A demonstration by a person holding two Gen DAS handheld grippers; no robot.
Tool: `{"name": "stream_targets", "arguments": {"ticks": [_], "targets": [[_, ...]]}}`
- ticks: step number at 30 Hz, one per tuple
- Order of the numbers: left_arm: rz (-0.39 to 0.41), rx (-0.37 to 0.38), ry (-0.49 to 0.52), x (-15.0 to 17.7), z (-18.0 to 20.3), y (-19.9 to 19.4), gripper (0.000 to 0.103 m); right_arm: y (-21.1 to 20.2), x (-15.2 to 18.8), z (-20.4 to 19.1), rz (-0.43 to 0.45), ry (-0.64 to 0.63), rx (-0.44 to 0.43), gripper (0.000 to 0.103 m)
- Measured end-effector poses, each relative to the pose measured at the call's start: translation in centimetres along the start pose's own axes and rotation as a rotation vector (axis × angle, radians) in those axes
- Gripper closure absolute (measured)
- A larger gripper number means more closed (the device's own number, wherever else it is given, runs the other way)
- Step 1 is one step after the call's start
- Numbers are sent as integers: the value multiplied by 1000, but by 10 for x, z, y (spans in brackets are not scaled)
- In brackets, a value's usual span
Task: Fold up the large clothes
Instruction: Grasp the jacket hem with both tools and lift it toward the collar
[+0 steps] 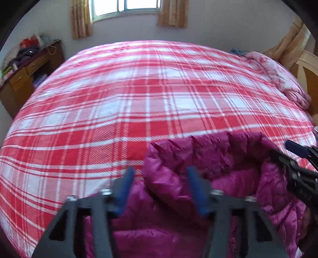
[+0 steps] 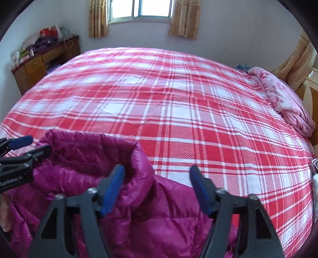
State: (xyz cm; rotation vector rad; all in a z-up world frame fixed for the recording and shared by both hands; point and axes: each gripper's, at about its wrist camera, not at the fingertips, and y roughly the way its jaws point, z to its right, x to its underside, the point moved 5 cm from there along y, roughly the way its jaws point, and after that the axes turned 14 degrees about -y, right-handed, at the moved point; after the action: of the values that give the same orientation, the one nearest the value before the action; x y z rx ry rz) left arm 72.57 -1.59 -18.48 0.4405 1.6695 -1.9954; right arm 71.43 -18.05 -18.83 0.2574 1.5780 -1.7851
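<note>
Nearest you, at 6 o'clock in both wrist views, lies the magenta puffer jacket [image 1: 178, 218], collar toward the middle of the plaid bed sheet [image 1: 139, 89].

Left gripper [image 1: 161, 178]: jaws apart, straddling the collar's left end; pads look clear of the fabric, nothing pinched. Right gripper [image 2: 157, 178]: jaws apart around the collar's right end, also empty as far as you can see.

Judgement: bite deep, past the collar rim; the shell looks slippery and puffy, so a shallow pinch may slide off. Match both grips before lifting.

The right view alone shows a fingertip at 8 o'clock. Farther, at 2 o'clock, a pink quilt [image 2: 284, 99]; at 12, the window [image 2: 142, 9].
</note>
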Motion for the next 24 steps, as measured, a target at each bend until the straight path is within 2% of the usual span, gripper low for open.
{"name": "stream_targets", "arguments": {"ticks": [1,3,4,5,10,15,18,20,21,22,23,24], "targets": [[-4,6,6,2,2,0,75,1,3,0,-9,-4,-8,77],[17,7,27,6,3,-7,85,-1,11,2,-10,-15,-4,82],[30,10,37,9,3,-12,87,-3,13,2,-7,-23,3,89],[37,17,42,11,3,-17,91,-5,16,2,-3,-33,9,91],[82,10,57,34,-10,-35,93,-20,32,7,20,-53,53,95],[42,-4,53,57,-27,-24,94,-14,48,17,-11,-31,65,96],[45,1,42,58,-29,-24,94,-23,46,22,39,31,19,95],[50,2,42,58,-28,-26,94,-31,38,24,76,73,-15,64],[51,2,42,58,-27,-26,94,-36,33,23,103,85,-19,27],[51,0,43,59,-27,-26,94,-40,29,21,133,84,-13,13],[52,-1,43,59,-28,-26,94,-42,24,18,145,68,-2,13],[52,-2,41,60,-30,-25,94,-39,17,13,131,37,12,18]]}}
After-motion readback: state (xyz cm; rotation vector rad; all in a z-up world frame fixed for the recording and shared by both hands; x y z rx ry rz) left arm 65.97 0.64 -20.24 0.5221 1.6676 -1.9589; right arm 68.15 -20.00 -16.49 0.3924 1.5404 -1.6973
